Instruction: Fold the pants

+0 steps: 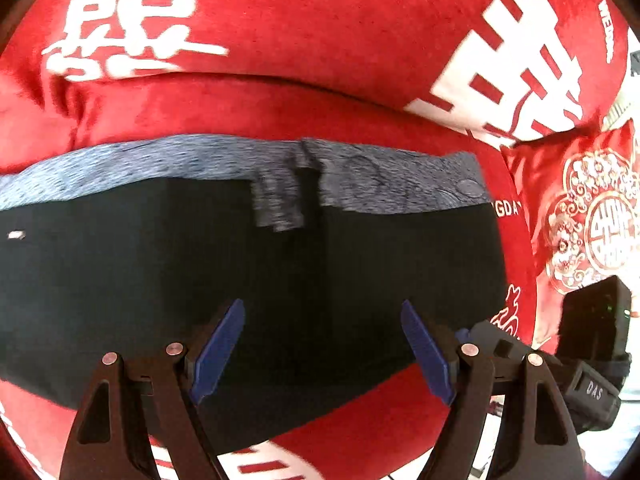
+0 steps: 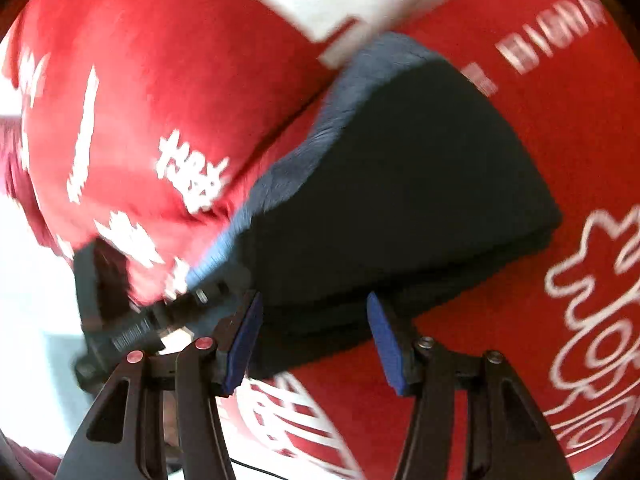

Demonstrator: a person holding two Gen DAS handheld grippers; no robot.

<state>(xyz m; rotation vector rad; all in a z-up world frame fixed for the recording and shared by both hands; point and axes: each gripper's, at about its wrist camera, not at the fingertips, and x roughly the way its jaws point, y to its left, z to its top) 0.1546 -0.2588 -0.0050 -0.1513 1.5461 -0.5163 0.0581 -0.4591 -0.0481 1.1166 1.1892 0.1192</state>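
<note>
Your left gripper [image 1: 322, 344] and right gripper [image 2: 314, 338] both hang spread apart over the folded black pants [image 1: 240, 280] on the red blanket [image 1: 320, 40].

Bare red bedcover [image 1: 360, 436] lies open on the near side of the folded black pants [image 1: 240, 272], giving room to come in low. At the far side a plump red cushion [image 1: 320, 40] rises right behind the grey waistband [image 1: 160, 160], blocking passage there. To the right, an embroidered pillow [image 1: 580, 208] and a black device [image 1: 596, 324] crowd the edge.
</note>
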